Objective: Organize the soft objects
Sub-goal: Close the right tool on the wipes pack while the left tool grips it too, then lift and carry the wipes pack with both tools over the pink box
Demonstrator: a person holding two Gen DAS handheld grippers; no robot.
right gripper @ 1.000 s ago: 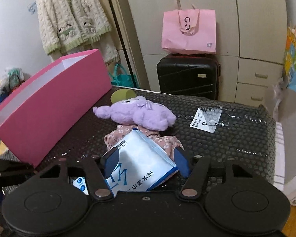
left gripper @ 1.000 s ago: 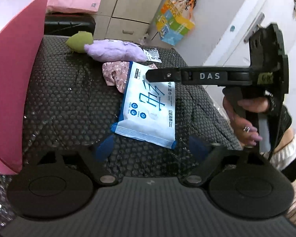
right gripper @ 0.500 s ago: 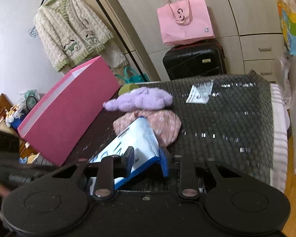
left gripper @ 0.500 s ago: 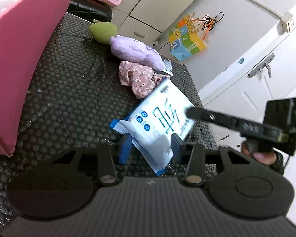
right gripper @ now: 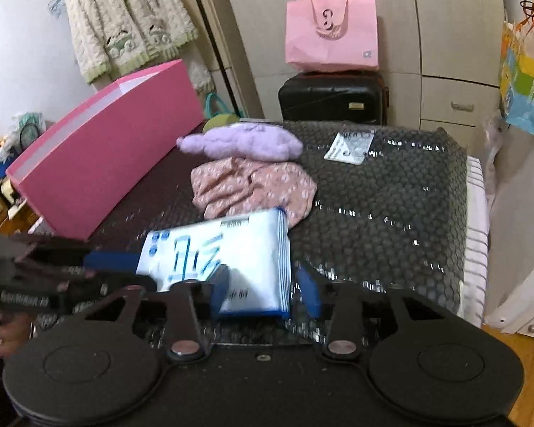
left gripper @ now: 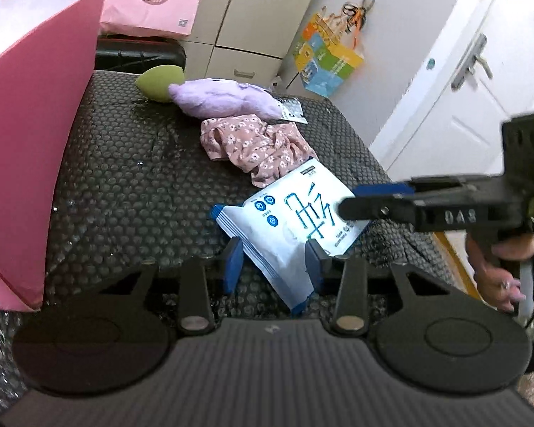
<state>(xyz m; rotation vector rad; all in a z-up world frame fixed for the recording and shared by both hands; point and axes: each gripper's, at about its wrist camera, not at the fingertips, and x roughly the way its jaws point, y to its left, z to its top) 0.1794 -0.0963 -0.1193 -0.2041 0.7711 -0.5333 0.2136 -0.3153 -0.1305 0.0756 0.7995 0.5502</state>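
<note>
Left wrist view: wipes pack (left gripper: pixel 295 220) lies lower centre on the bubble-wrap surface (left gripper: pixel 131 192), between the left gripper (left gripper: pixel 274 259) pads, which pinch its near corner; jaws narrow. Long axis runs lower centre to upper right. Probably held for a transfer to the pink box (left gripper: pixel 28 135).

Right wrist view: right gripper (right gripper: pixel 263 293) has just been opening; the pack's end sits between its pads, grip uncertain. Long axis runs left–right.

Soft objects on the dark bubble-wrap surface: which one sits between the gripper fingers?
The white-and-blue wipes pack. Both the left gripper and right gripper straddle it, while the floral cloth, purple plush and green sponge lie farther back, untouched.
</note>
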